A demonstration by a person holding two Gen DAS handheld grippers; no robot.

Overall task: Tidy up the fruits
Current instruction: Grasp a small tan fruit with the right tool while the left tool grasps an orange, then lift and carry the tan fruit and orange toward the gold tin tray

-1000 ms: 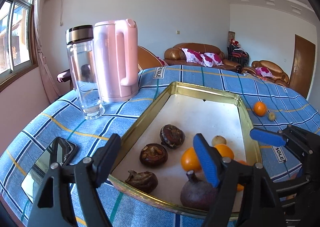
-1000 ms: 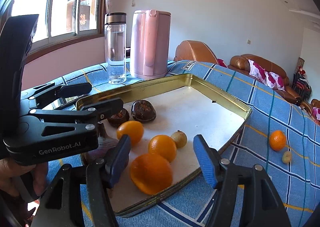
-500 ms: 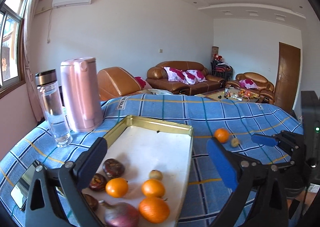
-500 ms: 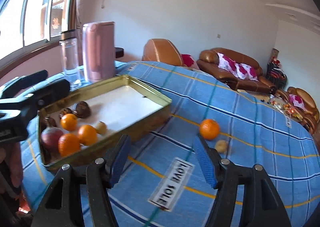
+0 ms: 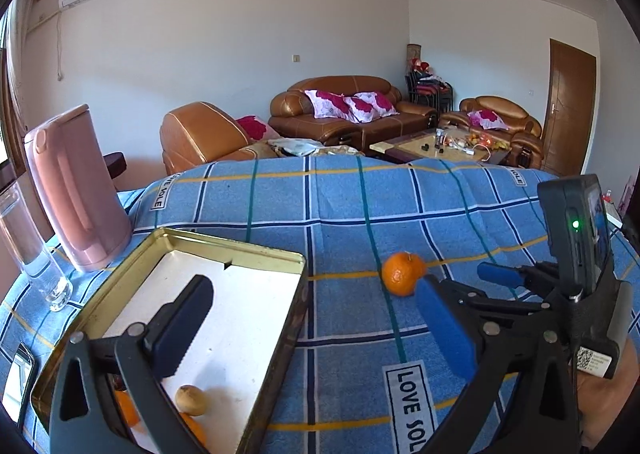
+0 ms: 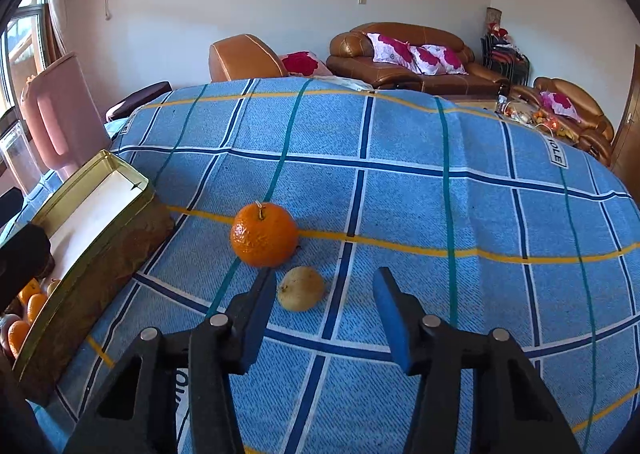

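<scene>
Yellow fruit point(image 6: 301, 289) sits between my right claw's point(image 6: 322, 296) spread fingers, lined up to grab; orange point(image 6: 264, 234) just ahead; left claw point(image 5: 316, 322) released, idle.

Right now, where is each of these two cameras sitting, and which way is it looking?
Left wrist: on the left gripper, looking across the table at the tray, orange and sofas; its open fingers and the right gripper show.
Right wrist: on the right gripper, low over the cloth, facing the orange and small yellow fruit; its open fingers show.
Shared: tray, orange, kettle, sofas.
</scene>
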